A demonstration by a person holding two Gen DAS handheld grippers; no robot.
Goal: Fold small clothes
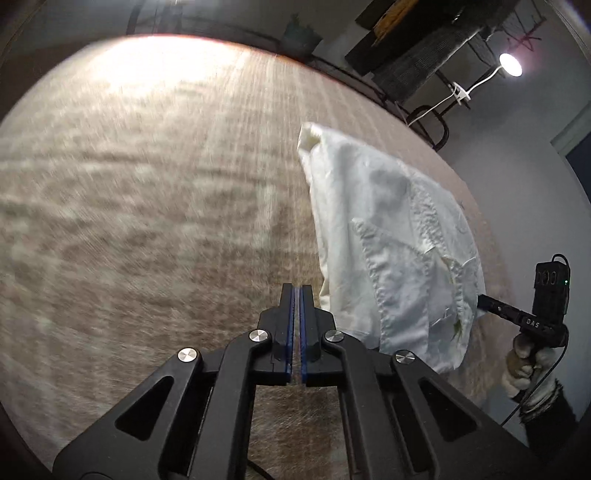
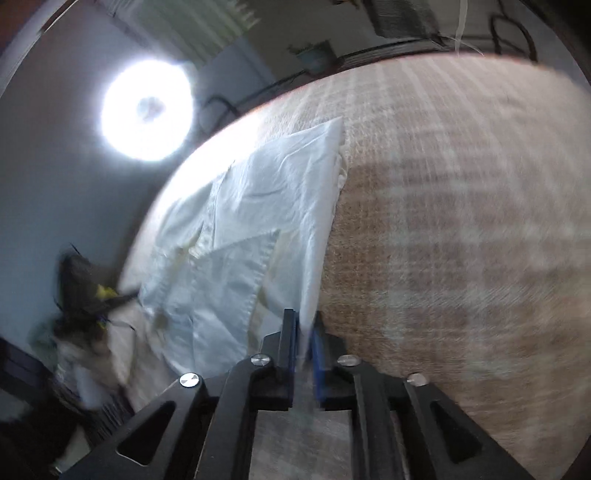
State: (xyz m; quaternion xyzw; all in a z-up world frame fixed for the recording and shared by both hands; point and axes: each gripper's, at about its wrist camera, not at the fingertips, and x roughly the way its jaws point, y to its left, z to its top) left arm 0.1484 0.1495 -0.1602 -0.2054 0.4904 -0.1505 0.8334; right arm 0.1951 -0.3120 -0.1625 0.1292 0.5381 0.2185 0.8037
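Right tongs (image 2: 303, 334) pinched one edge of the white garment (image 2: 251, 229), so I could lift that side and carry it over for a fold. Left tongs (image 1: 297, 325) were pressed together on nothing, hovering just beside the garment's near corner. Garment (image 1: 391, 251) lay partly raised off the woven beige tablecloth (image 1: 155, 206), near its far-right edge. Thin, crinkled cotton, stitched hems, a limp drape; I judged it would sag when carried.

A big brown woven mat (image 1: 147, 206) covers the table. A bright lamp (image 1: 510, 65) and a green pot (image 1: 301, 35) sit past its far edge.
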